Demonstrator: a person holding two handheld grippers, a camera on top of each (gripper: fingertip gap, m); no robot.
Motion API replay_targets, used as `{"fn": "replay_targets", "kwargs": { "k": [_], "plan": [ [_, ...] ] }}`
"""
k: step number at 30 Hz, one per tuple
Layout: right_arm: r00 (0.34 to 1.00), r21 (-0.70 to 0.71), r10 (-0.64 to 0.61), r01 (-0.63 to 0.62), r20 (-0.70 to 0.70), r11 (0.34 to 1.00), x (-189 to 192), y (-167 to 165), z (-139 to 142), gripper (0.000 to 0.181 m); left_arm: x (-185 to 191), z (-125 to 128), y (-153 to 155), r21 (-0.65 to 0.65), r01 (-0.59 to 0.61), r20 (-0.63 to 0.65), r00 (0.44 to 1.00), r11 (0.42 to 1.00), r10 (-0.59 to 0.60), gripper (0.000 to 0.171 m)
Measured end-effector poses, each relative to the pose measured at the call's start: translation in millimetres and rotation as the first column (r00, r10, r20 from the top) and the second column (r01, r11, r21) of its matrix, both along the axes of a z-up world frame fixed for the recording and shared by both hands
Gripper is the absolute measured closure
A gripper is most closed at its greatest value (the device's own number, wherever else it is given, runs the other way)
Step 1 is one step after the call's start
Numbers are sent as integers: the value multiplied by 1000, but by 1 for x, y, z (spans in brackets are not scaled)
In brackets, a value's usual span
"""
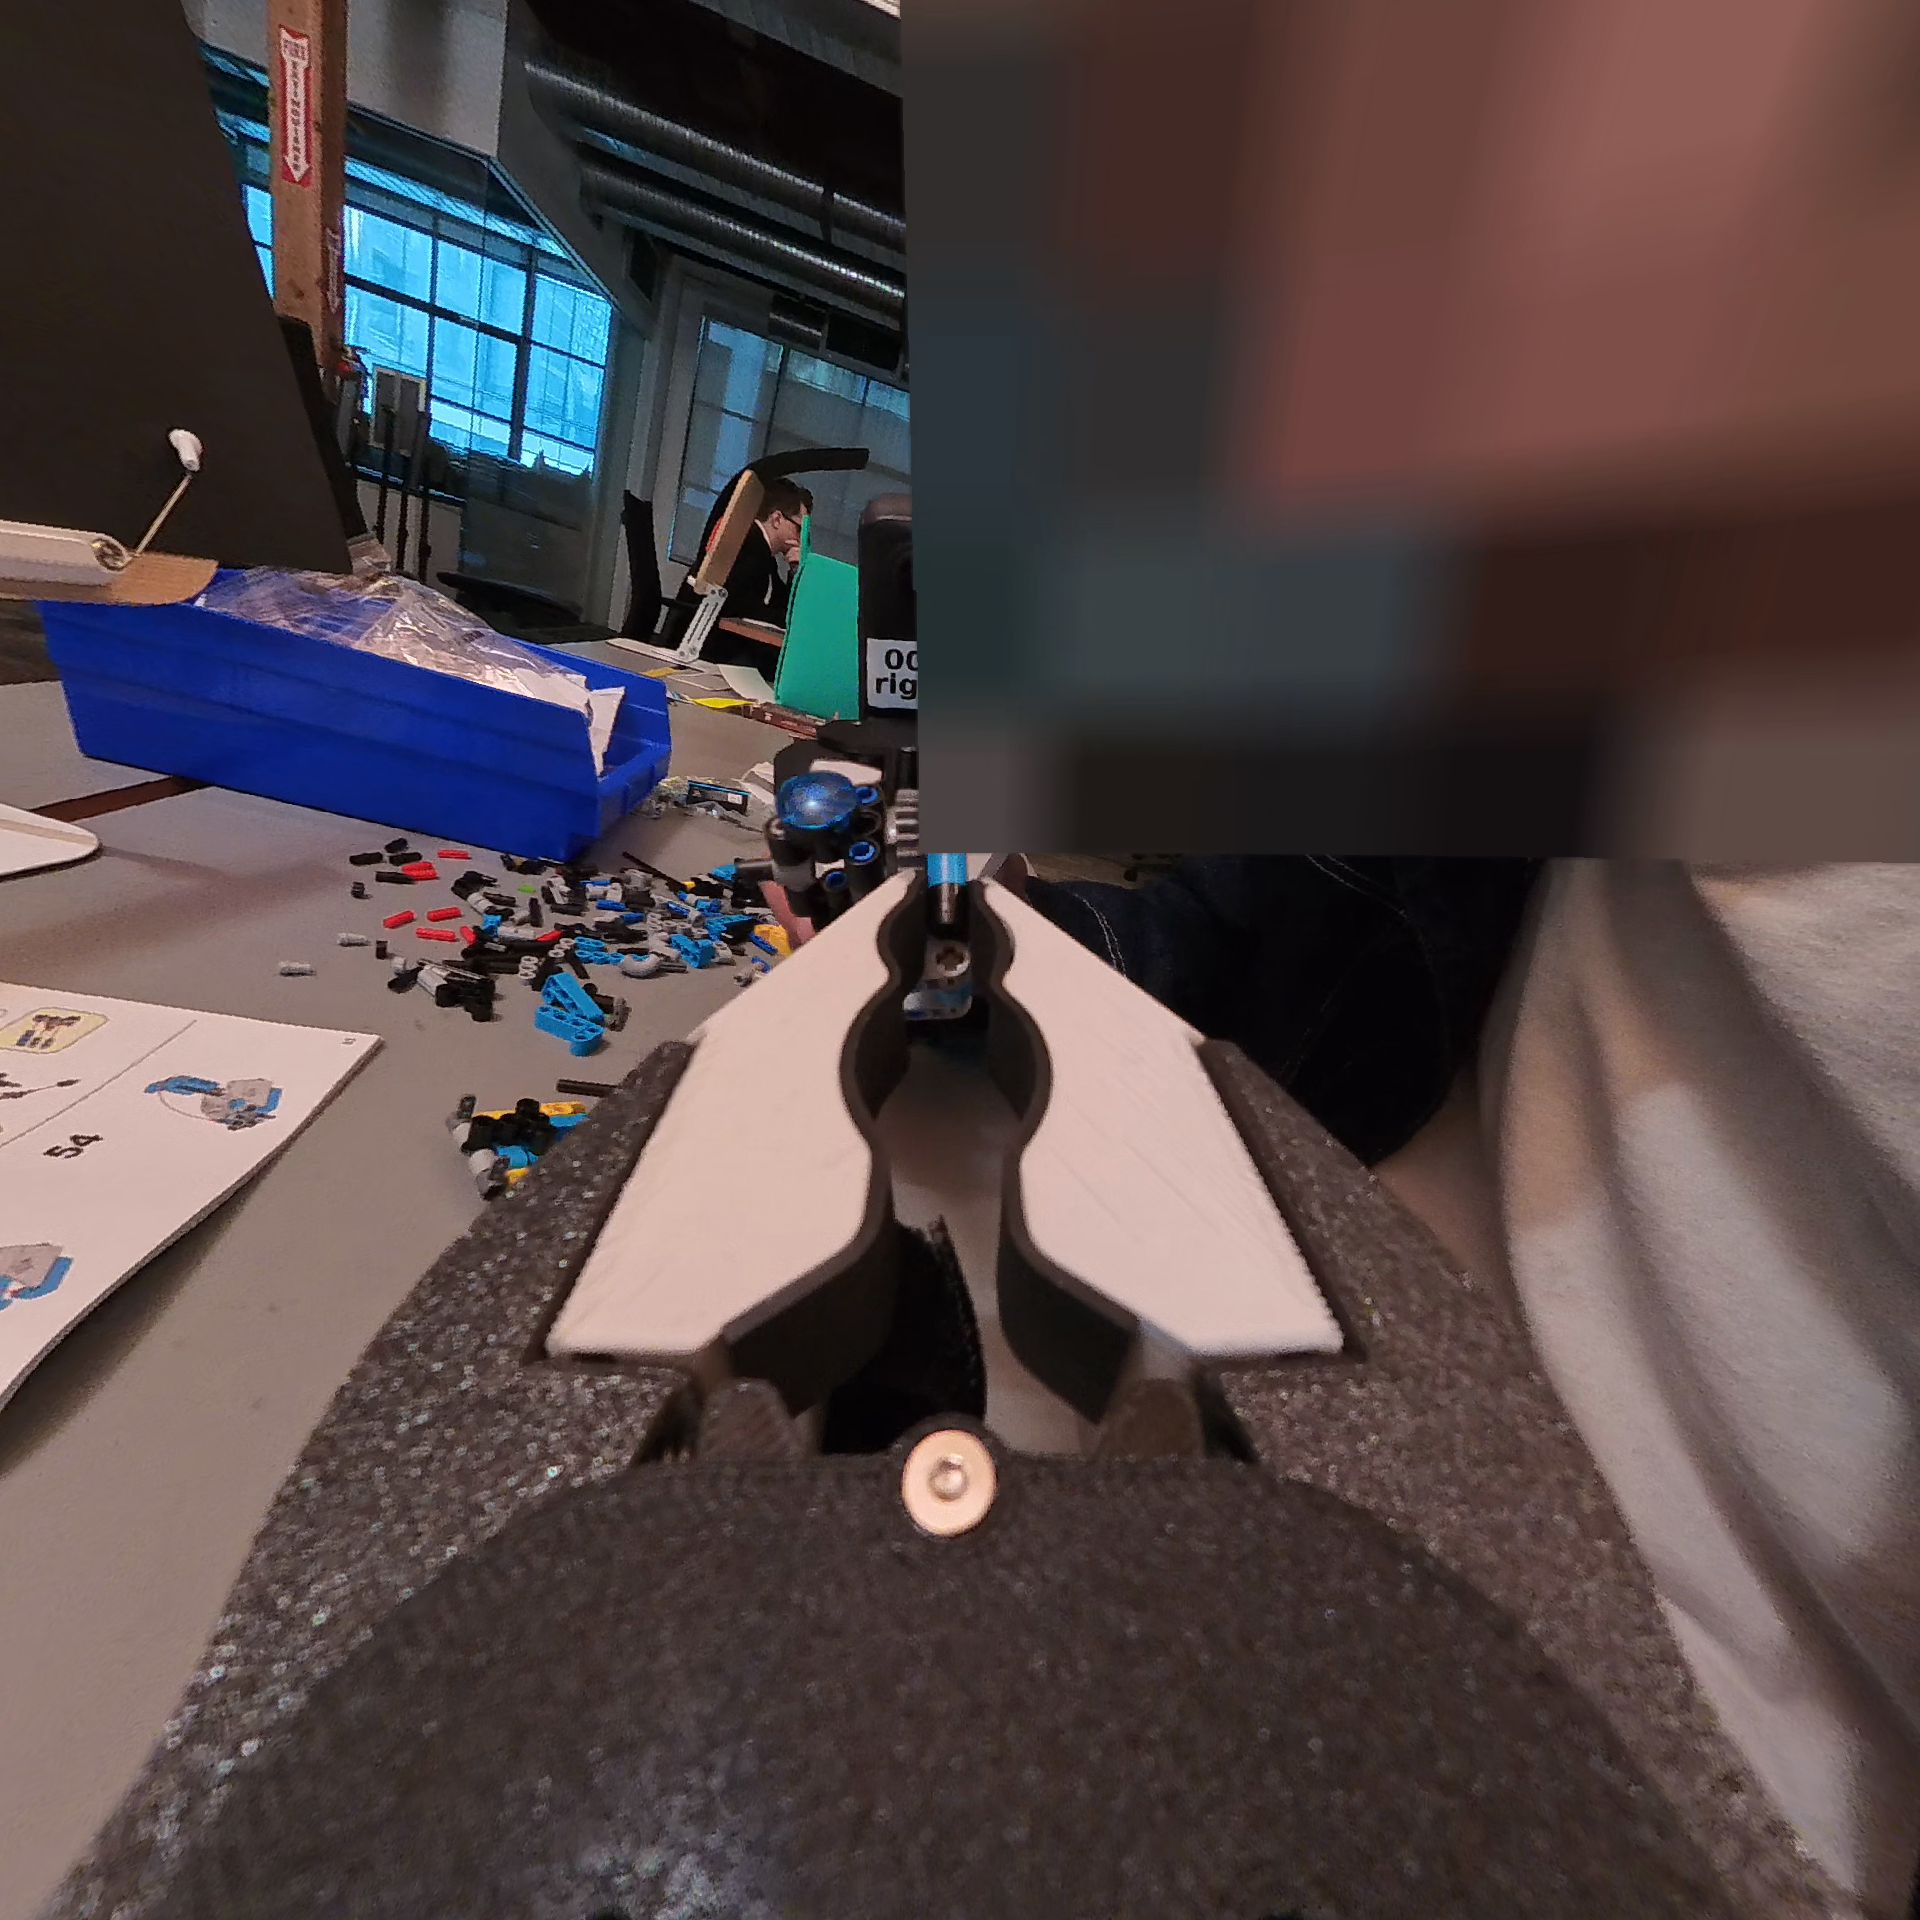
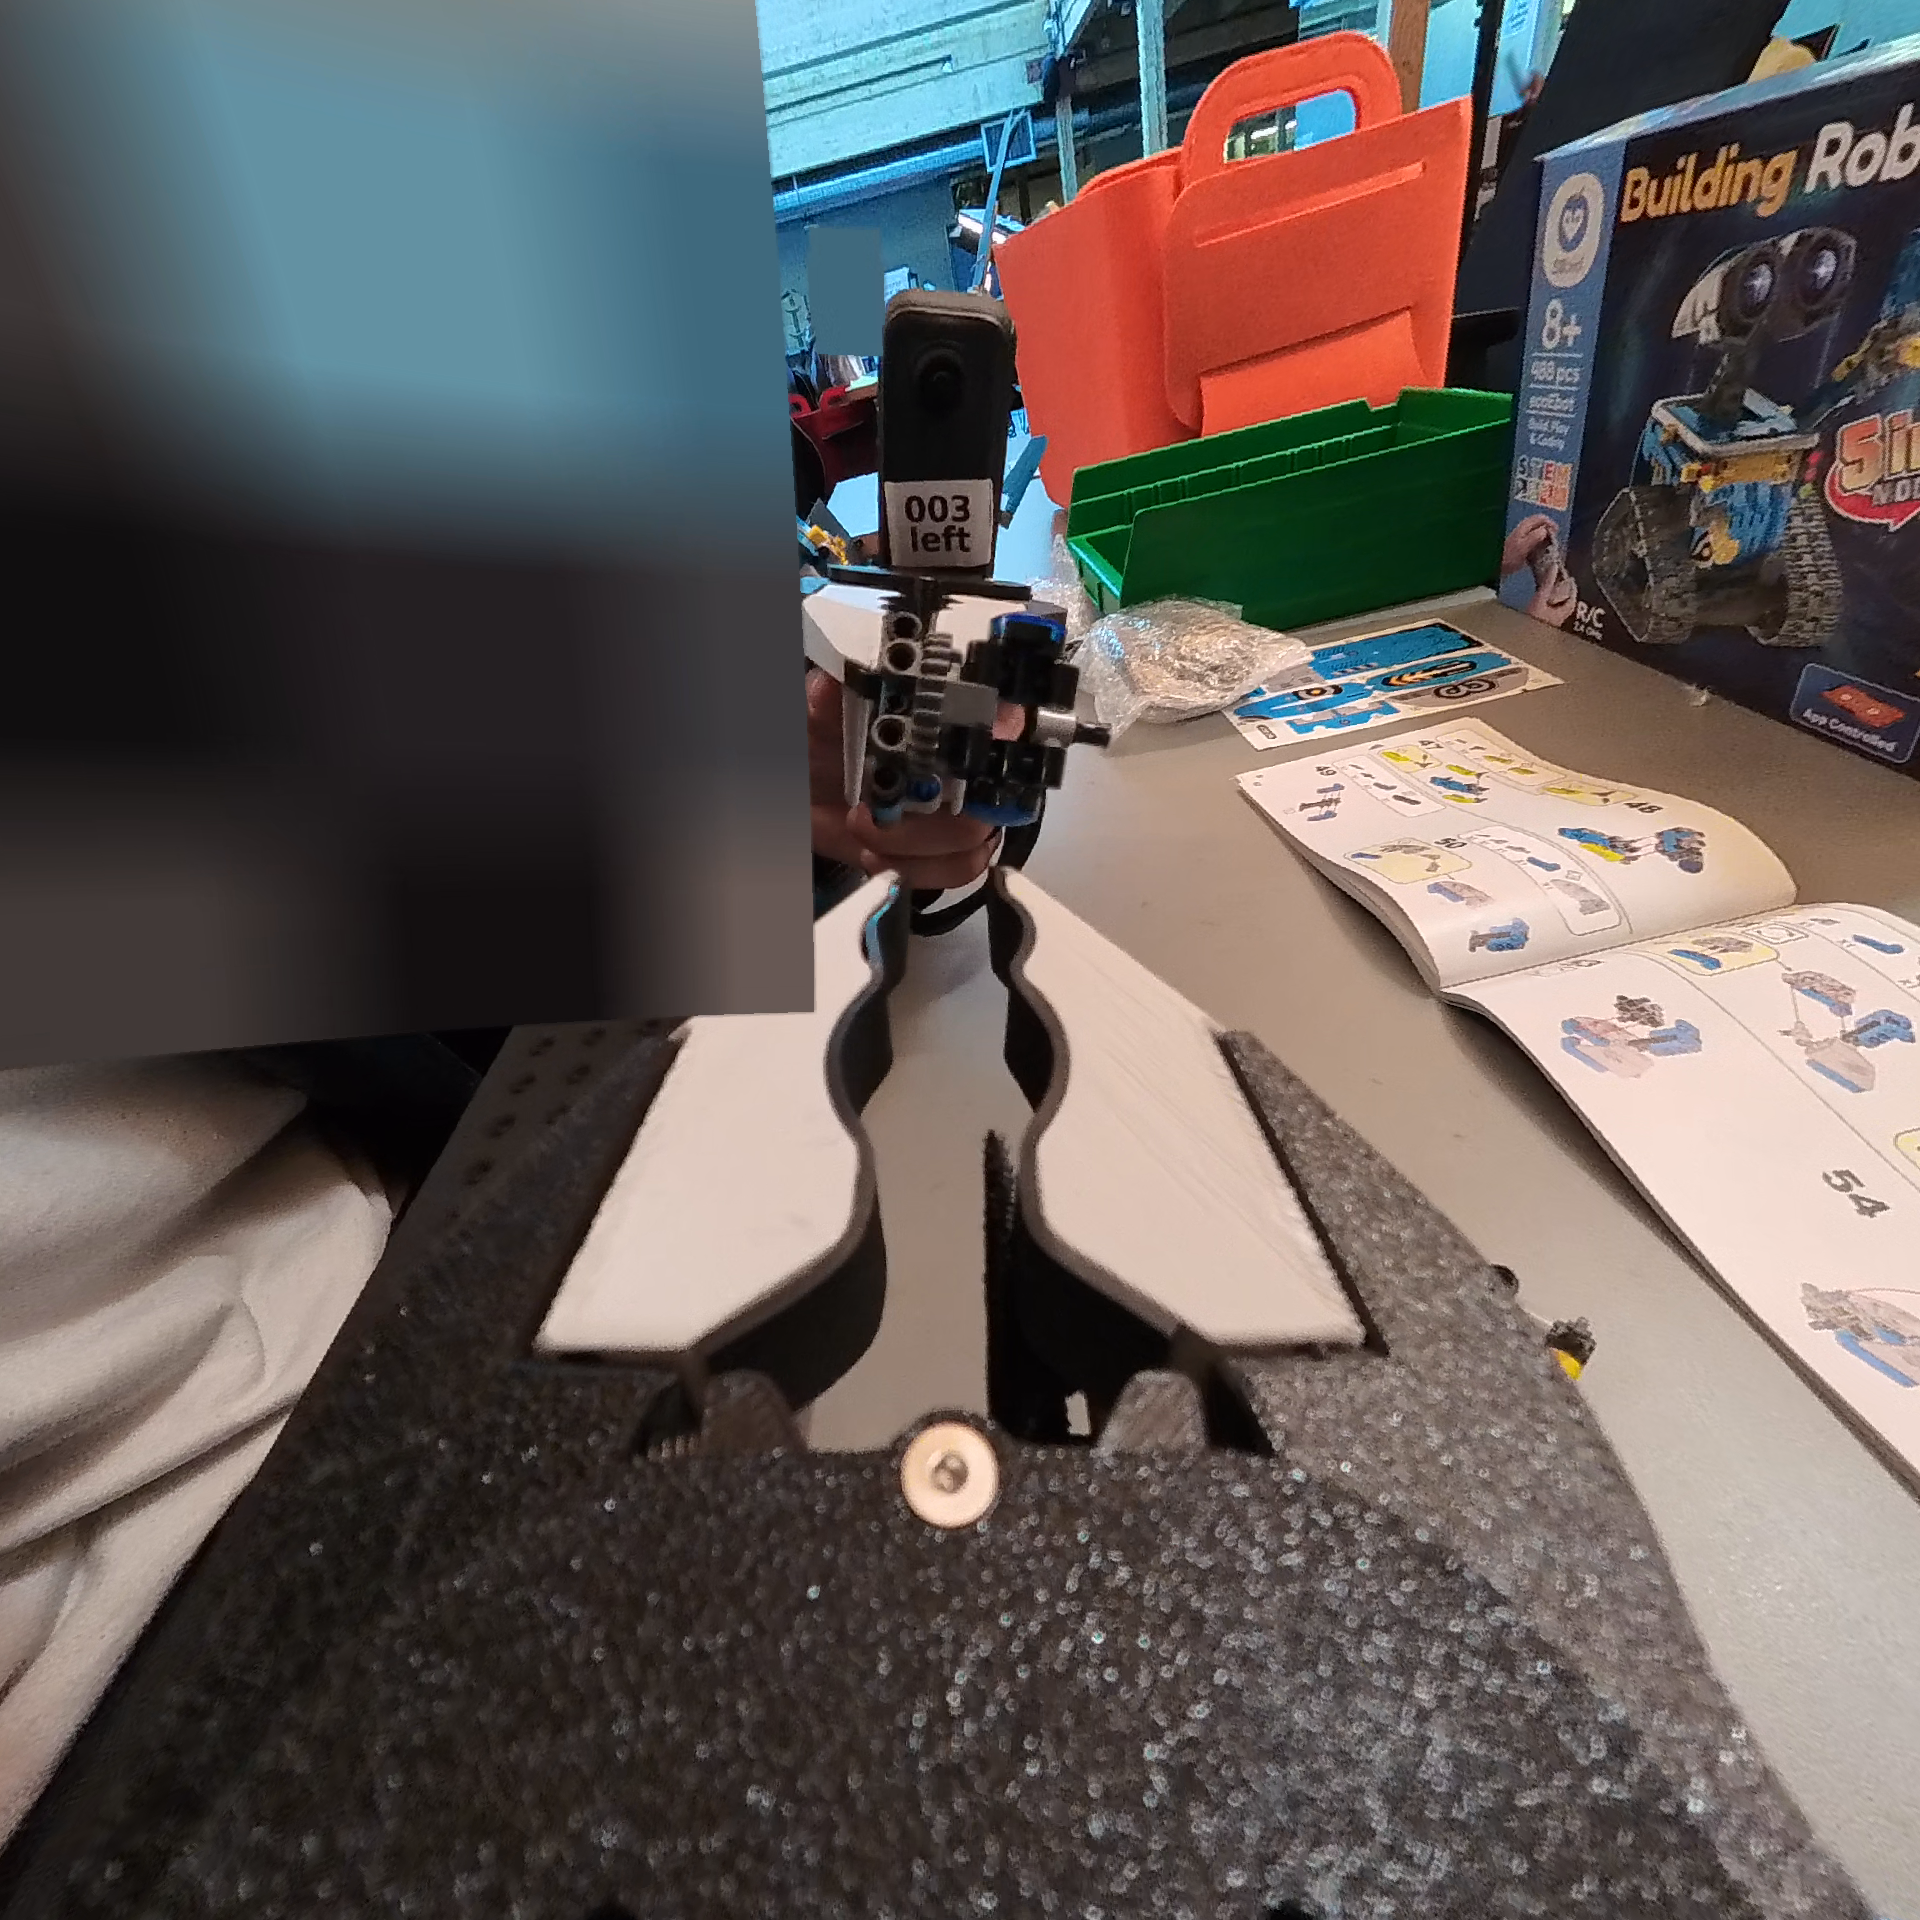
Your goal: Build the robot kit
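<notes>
My left gripper (image 1: pixel 943 896) is shut on a small brick assembly (image 1: pixel 940 971) of black, grey and blue pieces with a gear and a blue dome (image 1: pixel 816 805), and holds it above the grey table (image 1: pixel 312 1351). In the right wrist view the same assembly (image 2: pixel 966 707) hangs in front of the left gripper's white fingers (image 2: pixel 831 634), below its black camera (image 2: pixel 940 416). My right gripper (image 2: pixel 943 896) is open and empty, its tips just short of and below the assembly. A hand (image 2: pixel 914 847) shows under the assembly.
A blue bin (image 1: pixel 343 717) with a plastic bag and a pile of loose pieces (image 1: pixel 561 935) lie left. An open instruction booklet (image 2: pixel 1558 935), sticker sheet (image 2: pixel 1382 675), green bin (image 2: pixel 1299 499), orange bag (image 2: pixel 1247 281) and product box (image 2: pixel 1714 416) stand right. A person (image 1: pixel 769 582) sits far back. Across from one pair of fingers to the other is roughly 5 cm.
</notes>
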State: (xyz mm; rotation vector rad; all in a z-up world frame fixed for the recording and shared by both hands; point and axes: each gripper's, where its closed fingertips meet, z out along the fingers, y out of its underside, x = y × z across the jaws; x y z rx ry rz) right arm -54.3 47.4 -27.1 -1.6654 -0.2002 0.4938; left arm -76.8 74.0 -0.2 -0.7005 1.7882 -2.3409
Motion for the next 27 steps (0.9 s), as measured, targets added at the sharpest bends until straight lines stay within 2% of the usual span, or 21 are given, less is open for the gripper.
{"fn": "replay_targets", "kwargs": {
  "k": [4, 7, 11, 13, 17, 22, 25, 27],
  "plan": [
    [1000, 14, -5, 5, 9, 1000, 0, -1, 2, 167, 1, -4, -1, 6, 12, -32, 999, 1000, -12, 165],
    [996, 84, -53, 47, 73, 995, 6, -5, 10, 166, 9, -27, -6, 60, 46, -172, 985, 997, -35, 165],
    [975, 53, -23, 11, 221, 999, -1, -6, -7, 166, 3, -75, -24, 145, 192, -426, 898, 971, -114, 165],
    [967, -11, 53, -52, 248, 999, -12, -6, -23, 167, 0, -82, -30, 128, 223, -476, 868, 966, -137, 165],
    [960, -140, 134, -102, 247, 985, -22, -2, -52, 167, -3, -82, -36, 112, 242, -501, 851, 964, -156, 165],
    [977, -204, 186, -162, 103, 965, -26, -1, -57, 174, -5, -86, -38, 164, 246, -491, 860, 955, -138, 165],
    [982, -207, 171, -151, 84, 967, -22, 0, -56, 175, -2, -84, -37, 156, 223, -485, 866, 962, -122, 165],
    [987, -206, 158, -150, 22, 967, -17, 2, -53, 176, 0, -78, -33, 149, 211, -461, 879, 966, -120, 161]
  ]
}}
